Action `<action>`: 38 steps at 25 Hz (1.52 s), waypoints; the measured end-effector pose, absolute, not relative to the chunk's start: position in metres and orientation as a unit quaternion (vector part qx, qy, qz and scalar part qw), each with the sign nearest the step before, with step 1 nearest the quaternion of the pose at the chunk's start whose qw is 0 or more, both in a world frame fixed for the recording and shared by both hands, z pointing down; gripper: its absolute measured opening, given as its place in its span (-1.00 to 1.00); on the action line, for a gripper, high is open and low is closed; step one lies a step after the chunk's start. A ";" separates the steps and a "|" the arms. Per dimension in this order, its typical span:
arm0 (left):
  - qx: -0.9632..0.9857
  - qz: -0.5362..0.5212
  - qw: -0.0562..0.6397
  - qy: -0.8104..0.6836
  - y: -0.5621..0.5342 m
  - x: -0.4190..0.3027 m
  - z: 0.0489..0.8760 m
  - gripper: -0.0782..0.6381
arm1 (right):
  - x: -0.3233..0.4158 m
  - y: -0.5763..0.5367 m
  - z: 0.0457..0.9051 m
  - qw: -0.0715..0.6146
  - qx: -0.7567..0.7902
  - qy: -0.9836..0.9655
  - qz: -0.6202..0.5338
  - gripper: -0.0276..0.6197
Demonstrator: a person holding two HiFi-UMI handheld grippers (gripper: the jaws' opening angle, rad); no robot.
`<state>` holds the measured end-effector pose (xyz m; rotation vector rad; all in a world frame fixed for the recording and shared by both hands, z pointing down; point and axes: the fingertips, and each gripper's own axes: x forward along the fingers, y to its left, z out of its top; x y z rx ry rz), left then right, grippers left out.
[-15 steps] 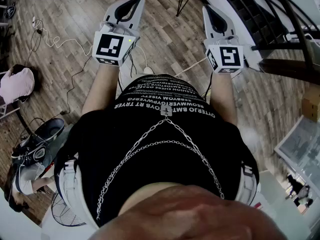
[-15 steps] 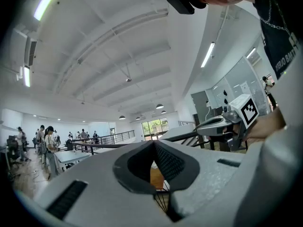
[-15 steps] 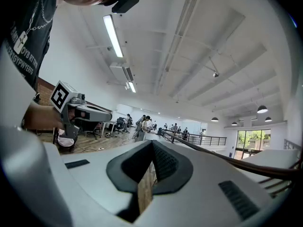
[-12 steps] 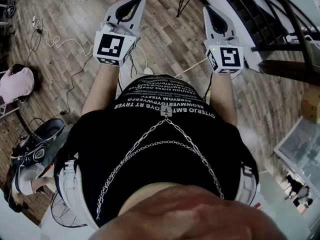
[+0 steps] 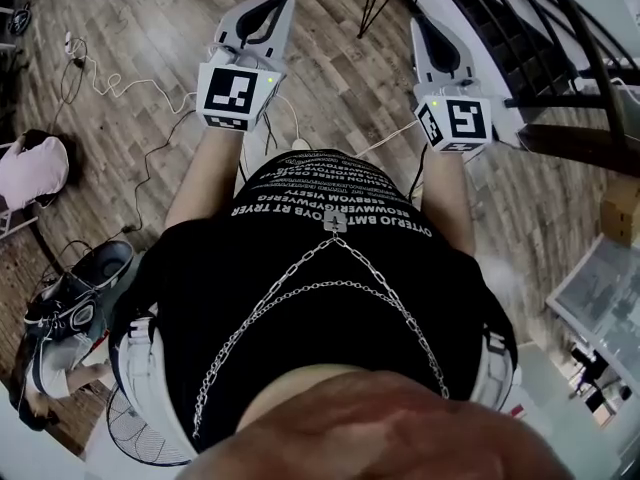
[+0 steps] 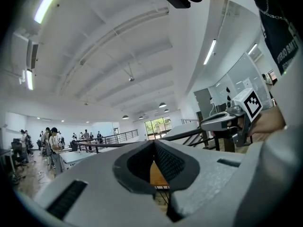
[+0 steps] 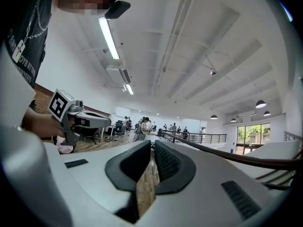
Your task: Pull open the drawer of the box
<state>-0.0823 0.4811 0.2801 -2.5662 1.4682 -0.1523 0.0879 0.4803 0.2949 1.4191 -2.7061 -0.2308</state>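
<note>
Left claw (image 6: 153,144) was closed, tips meeting, nothing between them. Right claw (image 7: 152,144) was likewise drawn together and empty. Both were held side by side, apart, out in front of the person's black shirt (image 5: 330,268), above the wooden floor (image 5: 330,78). The box and its drawer lay outside all three views.

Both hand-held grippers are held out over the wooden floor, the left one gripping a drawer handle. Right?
Not quite: the left hand-held gripper grips nothing; the left gripper view shows its jaws together and empty, with no drawer handle there. The rest stands.
</note>
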 end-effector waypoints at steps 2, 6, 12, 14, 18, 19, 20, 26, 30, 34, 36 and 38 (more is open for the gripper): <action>-0.865 -0.050 0.091 0.491 0.477 -0.091 0.280 -0.77 | 0.079 0.477 0.294 0.040 0.464 -0.882 -0.073 -0.84; -0.869 -0.048 0.085 0.485 0.469 -0.104 0.286 -0.77 | 0.068 0.467 0.300 0.051 0.470 -0.879 -0.069 -0.78; -0.877 -0.042 0.059 0.475 0.453 -0.124 0.303 -0.77 | 0.057 0.452 0.310 0.070 0.488 -0.868 -0.059 -0.59; -0.881 -0.042 0.052 0.469 0.448 -0.123 0.306 -0.77 | 0.061 0.448 0.310 0.071 0.495 -0.864 -0.056 -0.56; -0.885 -0.037 0.041 0.462 0.438 -0.124 0.311 -0.77 | 0.065 0.440 0.314 0.077 0.501 -0.861 -0.047 -0.55; -0.886 -0.035 0.039 0.461 0.436 -0.124 0.312 -0.77 | 0.066 0.438 0.316 0.078 0.501 -0.861 -0.046 -0.54; -0.886 -0.035 0.038 0.460 0.433 -0.123 0.313 -0.77 | 0.066 0.436 0.317 0.078 0.500 -0.861 -0.046 -0.54; -0.885 -0.039 0.023 0.464 0.407 -0.112 0.329 -0.77 | 0.082 0.408 0.326 0.080 0.495 -0.864 -0.044 -0.51; -0.885 -0.050 0.016 0.463 0.377 -0.103 0.335 -0.77 | 0.089 0.375 0.333 0.077 0.490 -0.868 -0.032 -0.50; -0.886 -0.058 0.021 0.460 0.348 -0.095 0.336 -0.77 | 0.095 0.343 0.344 0.074 0.487 -0.870 -0.016 -0.48; -0.885 -0.058 0.015 0.462 0.332 -0.095 0.338 -0.77 | 0.096 0.326 0.348 0.074 0.484 -0.872 -0.011 -0.47; -0.884 -0.060 0.012 0.464 0.317 -0.094 0.339 -0.77 | 0.095 0.311 0.349 0.076 0.478 -0.875 -0.009 -0.47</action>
